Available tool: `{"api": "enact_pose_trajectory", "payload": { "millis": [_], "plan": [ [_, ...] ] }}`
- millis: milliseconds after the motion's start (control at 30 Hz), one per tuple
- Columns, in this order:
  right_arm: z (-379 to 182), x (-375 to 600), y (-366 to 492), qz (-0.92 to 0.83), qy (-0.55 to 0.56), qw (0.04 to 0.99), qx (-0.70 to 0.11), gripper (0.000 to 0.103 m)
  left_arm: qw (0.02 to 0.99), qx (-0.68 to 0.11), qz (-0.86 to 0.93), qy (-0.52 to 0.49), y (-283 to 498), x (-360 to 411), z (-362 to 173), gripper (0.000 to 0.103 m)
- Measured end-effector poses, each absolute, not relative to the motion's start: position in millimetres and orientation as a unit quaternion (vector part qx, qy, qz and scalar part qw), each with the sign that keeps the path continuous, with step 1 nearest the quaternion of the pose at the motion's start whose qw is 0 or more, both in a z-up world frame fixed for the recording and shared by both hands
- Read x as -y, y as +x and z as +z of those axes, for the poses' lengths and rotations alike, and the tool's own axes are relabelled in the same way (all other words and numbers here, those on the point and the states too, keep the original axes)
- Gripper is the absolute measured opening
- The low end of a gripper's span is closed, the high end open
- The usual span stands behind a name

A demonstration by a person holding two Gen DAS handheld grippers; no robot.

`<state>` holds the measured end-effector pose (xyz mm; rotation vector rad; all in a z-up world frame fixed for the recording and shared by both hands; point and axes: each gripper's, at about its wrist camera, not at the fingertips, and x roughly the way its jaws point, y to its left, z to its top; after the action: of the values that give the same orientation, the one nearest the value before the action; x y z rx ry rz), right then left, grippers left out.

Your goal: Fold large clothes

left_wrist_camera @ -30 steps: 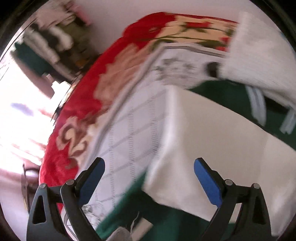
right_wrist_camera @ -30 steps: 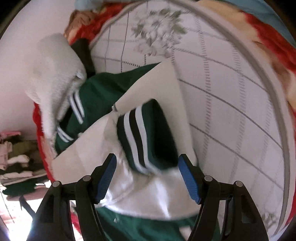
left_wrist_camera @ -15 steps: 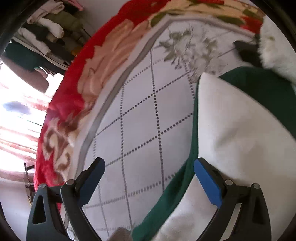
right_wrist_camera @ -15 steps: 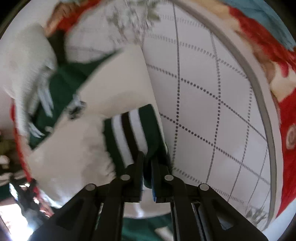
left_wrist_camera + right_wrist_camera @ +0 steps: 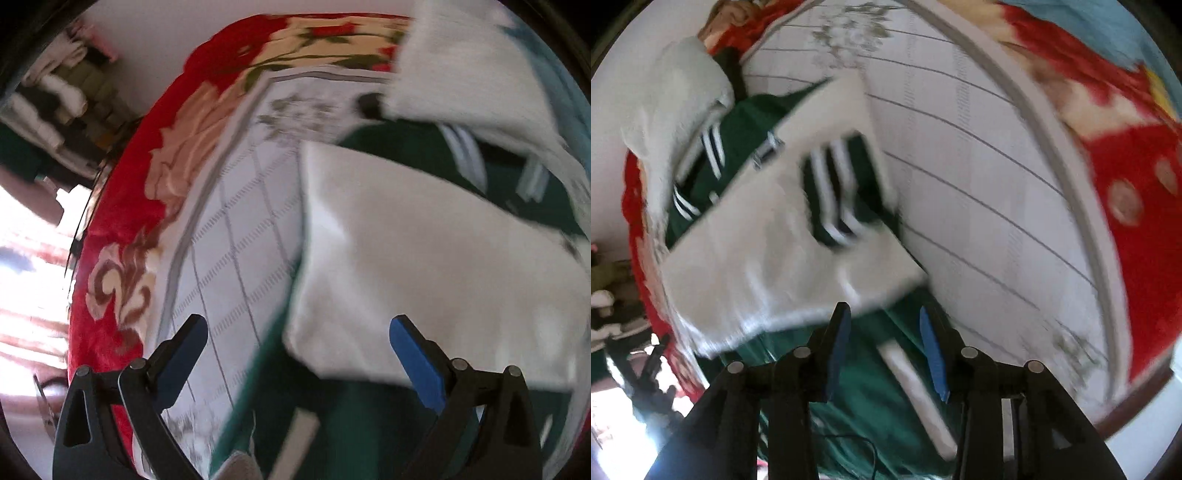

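A green jacket with a white lining [image 5: 406,258] lies partly folded on the bed. In the right wrist view its striped green sleeve [image 5: 834,195] rests on top of the white lining [image 5: 768,240]. My right gripper [image 5: 882,325] hovers over the jacket's near green part; its jaws are opening, and the pads press on nothing. My left gripper [image 5: 297,325] is wide open above the jacket's left edge, with white lining and green cloth below it and nothing held. Both views are blurred.
A white fluffy garment [image 5: 461,74] lies over the far end of the jacket, also seen as a fluffy heap [image 5: 676,110]. The bed has a white quilted cover [image 5: 979,166] over a red floral blanket [image 5: 122,206]. Stacked clothes [image 5: 62,96] sit beyond the bed.
The right gripper closed on the striped sleeve half a second ago; now it has let go and drawn back. The left gripper swung toward the quilt and back, staying open.
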<state>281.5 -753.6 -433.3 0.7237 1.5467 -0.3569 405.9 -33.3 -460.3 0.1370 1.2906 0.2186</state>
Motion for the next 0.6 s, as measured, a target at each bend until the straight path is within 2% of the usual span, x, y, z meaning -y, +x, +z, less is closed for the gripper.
{"api": "enact_pose_trajectory", "payload": {
  "millis": [167, 333, 467, 600],
  "plan": [
    [-449, 733, 253, -0.135, 0.276, 0.634, -0.710, 0.041, 0.776, -0.622, 0.056, 0.086, 367, 99, -489, 0.101],
    [-503, 701, 278, -0.058, 0.225, 0.638, -0.734, 0.041, 0.762, -0.635, 0.049, 0.114, 358, 170, -544, 0.101],
    [-532, 684, 296, -0.038, 0.174, 0.645, -0.744, 0.041, 0.742, -0.657, 0.069, 0.110, 362, 189, -578, 0.101],
    [-539, 685, 303, -0.031, 0.181, 0.646, -0.741, 0.041, 0.740, -0.659, 0.087, 0.103, 366, 191, -585, 0.101]
  ]
}}
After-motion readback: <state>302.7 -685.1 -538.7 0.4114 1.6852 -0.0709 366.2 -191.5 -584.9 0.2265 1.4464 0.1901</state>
